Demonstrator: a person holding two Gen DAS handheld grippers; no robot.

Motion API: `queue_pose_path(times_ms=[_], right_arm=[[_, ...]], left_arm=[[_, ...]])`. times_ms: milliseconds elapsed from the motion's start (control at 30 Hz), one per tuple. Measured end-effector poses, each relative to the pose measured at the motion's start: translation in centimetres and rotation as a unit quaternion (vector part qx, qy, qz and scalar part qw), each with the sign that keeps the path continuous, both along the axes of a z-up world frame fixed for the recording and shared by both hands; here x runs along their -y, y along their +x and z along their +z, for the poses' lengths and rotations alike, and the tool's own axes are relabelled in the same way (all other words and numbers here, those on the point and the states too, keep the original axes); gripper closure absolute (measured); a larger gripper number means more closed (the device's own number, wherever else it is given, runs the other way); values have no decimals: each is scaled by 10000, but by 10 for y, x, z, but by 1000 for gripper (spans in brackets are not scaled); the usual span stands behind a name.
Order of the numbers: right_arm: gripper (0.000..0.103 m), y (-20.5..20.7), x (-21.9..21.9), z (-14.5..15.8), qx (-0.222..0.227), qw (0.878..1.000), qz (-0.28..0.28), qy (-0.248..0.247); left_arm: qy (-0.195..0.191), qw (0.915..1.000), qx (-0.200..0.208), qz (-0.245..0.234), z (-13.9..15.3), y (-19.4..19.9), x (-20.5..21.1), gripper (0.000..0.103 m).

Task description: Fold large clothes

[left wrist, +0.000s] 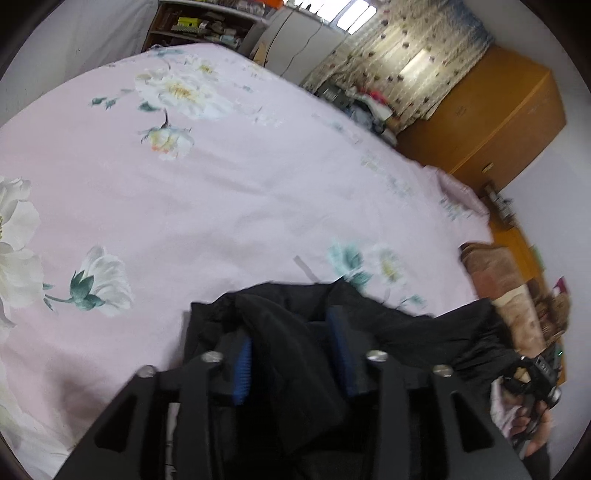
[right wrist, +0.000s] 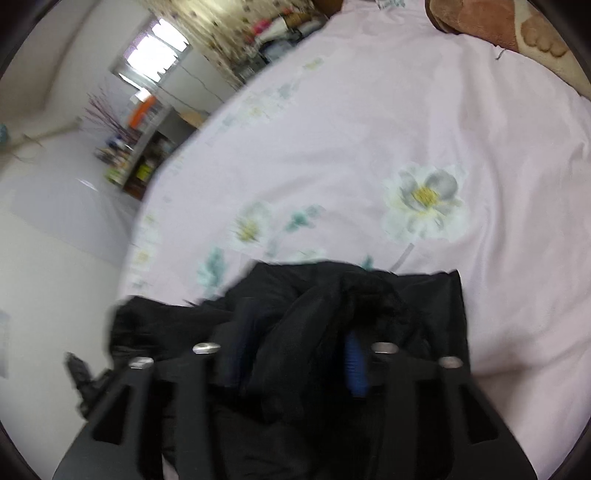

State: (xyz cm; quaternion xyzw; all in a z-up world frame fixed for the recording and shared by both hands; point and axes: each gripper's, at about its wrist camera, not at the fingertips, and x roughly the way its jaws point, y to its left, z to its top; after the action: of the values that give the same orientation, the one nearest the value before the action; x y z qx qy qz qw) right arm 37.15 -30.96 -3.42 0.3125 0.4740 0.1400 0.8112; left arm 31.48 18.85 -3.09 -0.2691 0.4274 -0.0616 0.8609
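Pink floral bedding (left wrist: 207, 206) fills the left wrist view, with an orange wardrobe (left wrist: 491, 114) and patterned curtains (left wrist: 388, 62) beyond the bed's far edge. Angled downward, the left gripper (left wrist: 291, 354) stands spread, a fold of the black garment (left wrist: 391, 328) lying loose between its blue pads (left wrist: 242, 365). At the right margin a hand (left wrist: 532, 421) grips the other tool. From the right wrist, the same bedding (right wrist: 406, 122) runs toward a brown blanket (right wrist: 491, 22) at the far corner. Blurred, the right gripper (right wrist: 295, 358) also tilts down, jaws apart around bunched black cloth near the bed's near edge.

bed (left wrist: 221, 192): pink floral sheet | black garment (left wrist: 406, 328) bunched at near edge | brown blanket (left wrist: 506, 280) beside
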Motion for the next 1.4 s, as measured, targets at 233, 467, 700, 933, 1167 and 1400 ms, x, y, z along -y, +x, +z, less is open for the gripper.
queue_pose_path(times_ms=[233,467,700,933,1167,1400], right_arm=[[43,-29,-6,42,887,9942,-221,-558],[43,-49,-23,64,1536,9819,-66,-1106],[43,-46,-89,10,1154,9673,901,-2070],[43,6,-94,-51,583,9552,918,-2752],[43,22,-83,-86,371,9587,603,-2755],[44,24,-86,-100,388,9569,541,-2826]], left_arm=[[-48,9985,499,227,37,-12,-5,26],[104,9960,885,-11,65,-27,5,25],[850,9865,567,-1279,22,-13,95,26],[2006,9755,237,-874,-37,38,100,25],[2225,9712,570,-637,-67,34,96,24],[2316,9697,508,-583,-76,38,99,24]])
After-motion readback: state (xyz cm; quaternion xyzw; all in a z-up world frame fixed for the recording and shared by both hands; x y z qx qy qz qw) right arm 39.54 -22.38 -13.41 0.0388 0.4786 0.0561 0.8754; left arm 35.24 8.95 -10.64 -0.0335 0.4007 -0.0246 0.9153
